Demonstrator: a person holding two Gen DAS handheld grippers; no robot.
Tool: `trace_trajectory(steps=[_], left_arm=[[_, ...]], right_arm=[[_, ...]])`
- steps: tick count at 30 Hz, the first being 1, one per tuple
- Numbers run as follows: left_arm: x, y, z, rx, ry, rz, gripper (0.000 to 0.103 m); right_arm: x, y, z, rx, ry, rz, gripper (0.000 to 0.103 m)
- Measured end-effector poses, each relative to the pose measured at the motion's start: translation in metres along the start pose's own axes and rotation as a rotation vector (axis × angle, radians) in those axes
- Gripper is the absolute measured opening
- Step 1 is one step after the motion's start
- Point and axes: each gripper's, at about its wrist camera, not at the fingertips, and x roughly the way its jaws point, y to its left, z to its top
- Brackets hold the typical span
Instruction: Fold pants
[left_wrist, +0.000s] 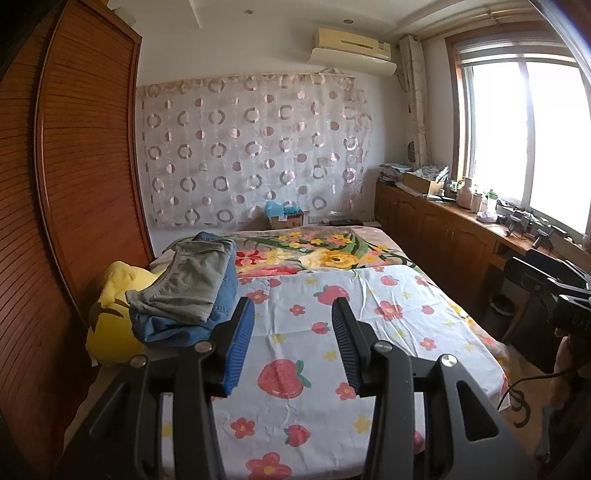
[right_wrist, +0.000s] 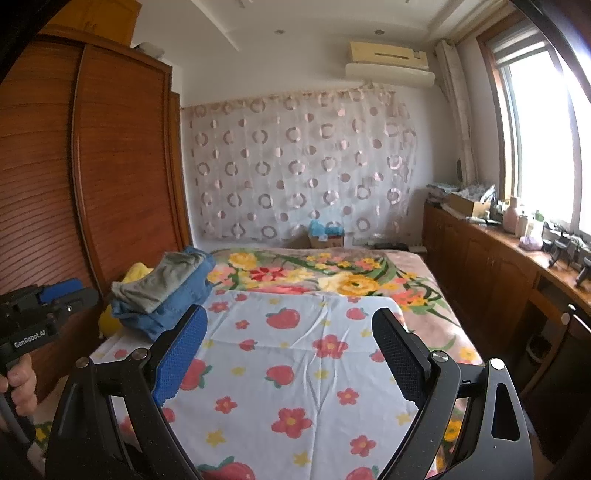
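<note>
Both tongs are up over the near end of the bed and neither has anything in it. The left tongs (left_wrist: 293, 317) have their blue pads spread a fair bit apart, and the right tongs (right_wrist: 290, 332) are gaping wide. In the right wrist view you can also see the left tool off at the left edge with a hand (right_wrist: 18, 380) wrapped around its handle.

Under both sits a white sheet (left_wrist: 354, 332) printed with strawberries and little flowers, lying flat on top of the bed (right_wrist: 424, 280), with a floral blanket (left_wrist: 332, 254) beyond it.

The pants are already folded and stacked at the left side of the bed: a grey-green pair (left_wrist: 192, 284) resting on top of a blue denim pair (left_wrist: 173, 325). The stack is just beside a yellow plush toy (left_wrist: 110, 325) that's wedged between the bed and the wooden wardrobe (left_wrist: 85, 147).

Further back a circle-patterned curtain (left_wrist: 251, 147) hangs on the far wall with an air conditioner (left_wrist: 351, 44) above it. Along the right runs a wooden desk (left_wrist: 461, 221) cluttered with small stuff, under a bright window (left_wrist: 528, 140).
</note>
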Motion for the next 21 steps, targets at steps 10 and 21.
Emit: trace_trajectory(steps=[10,21], left_arm=[[-0.0010,0.0020,-0.0010,-0.004,-0.001,0.002,0.044],[-0.0012,0.0030,-0.0010,-0.003,-0.002,0.002,0.044]], right_arm=[[-0.0008,0.0033,-0.0001,0.001,0.002,0.004,0.093],[0.0010,0.0041,-0.0025,0.001,0.005,0.004,0.093]])
